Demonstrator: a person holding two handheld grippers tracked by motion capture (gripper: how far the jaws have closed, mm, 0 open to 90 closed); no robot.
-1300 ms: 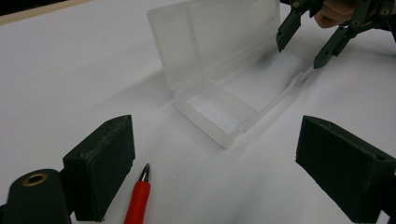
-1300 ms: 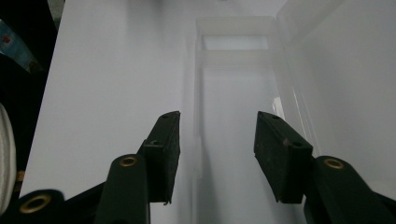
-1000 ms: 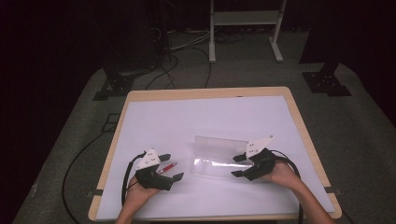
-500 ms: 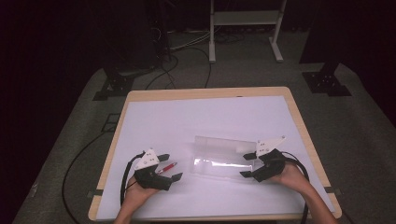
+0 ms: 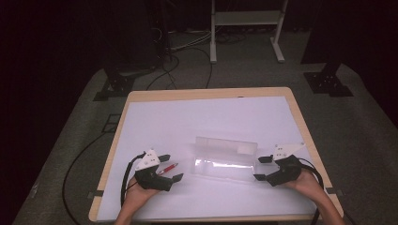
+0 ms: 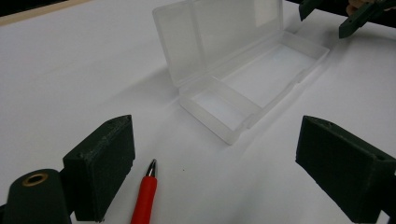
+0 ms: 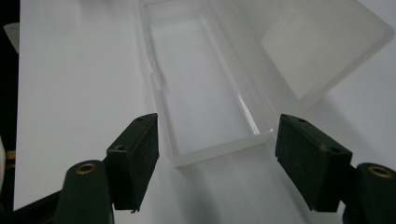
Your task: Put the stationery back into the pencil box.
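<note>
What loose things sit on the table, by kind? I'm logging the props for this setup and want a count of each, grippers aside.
Clear plastic box, lid open, with nothing inside: 1
Red pen, lying between the open jaws of the left gripper: 1
Total: 2

Left gripper (image 5: 170, 168): dark green-black body; two blocky jaws with flat inner pads; brass-ringed screw hole at the base of one jaw.
Right gripper (image 5: 262, 168): same dark body; jaw blocks with small round holes on top; brass-ringed holes at both jaw bases.
Top plates: pale grey, three-cornered, with small dark marks.
Cables: black, looping from each gripper's rear.
Forearms: bare, no sleeves visible.
</note>
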